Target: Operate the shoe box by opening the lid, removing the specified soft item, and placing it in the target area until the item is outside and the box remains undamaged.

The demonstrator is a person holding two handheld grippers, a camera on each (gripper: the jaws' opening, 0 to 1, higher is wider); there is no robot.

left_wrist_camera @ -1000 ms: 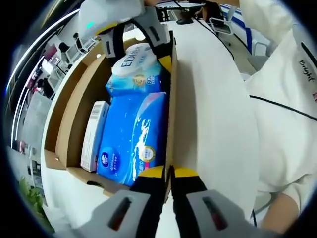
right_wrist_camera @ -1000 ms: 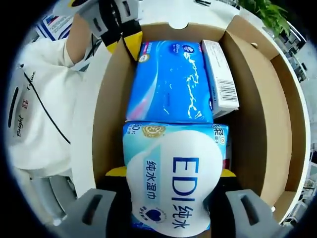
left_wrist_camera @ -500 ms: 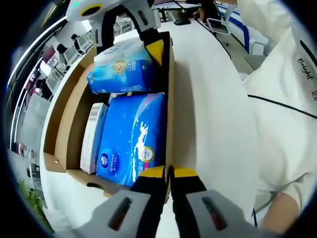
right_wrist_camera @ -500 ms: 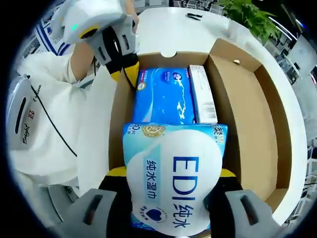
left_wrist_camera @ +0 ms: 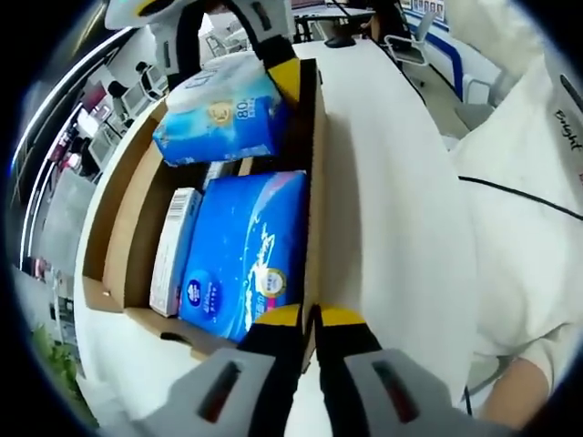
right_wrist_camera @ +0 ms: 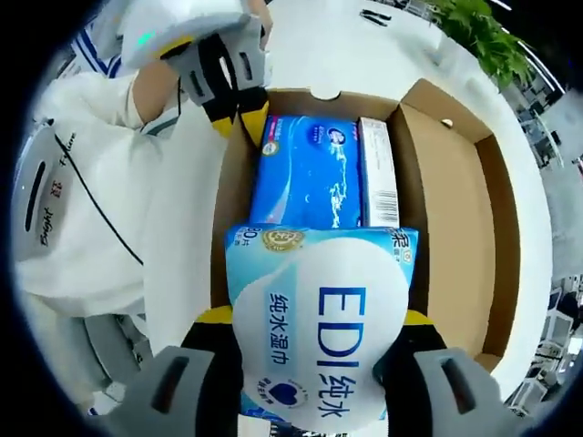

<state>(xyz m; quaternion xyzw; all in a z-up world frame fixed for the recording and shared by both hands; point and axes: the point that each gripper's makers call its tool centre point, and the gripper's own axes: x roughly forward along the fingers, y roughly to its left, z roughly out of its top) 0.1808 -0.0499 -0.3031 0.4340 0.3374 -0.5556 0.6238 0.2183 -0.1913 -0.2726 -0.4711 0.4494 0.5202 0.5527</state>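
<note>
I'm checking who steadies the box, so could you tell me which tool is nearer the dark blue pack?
Left. The left tool is shut on the box wall right beside the blue pack; the right tool holds the wipes above the box.

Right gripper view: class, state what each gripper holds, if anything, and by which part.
The right gripper grips the EDI wet-wipes pack by its two long sides. The left gripper pinches the shoe box by its side wall's top edge.

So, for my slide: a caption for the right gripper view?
Right claw holds wet-wipes pack above open shoe box.
</note>
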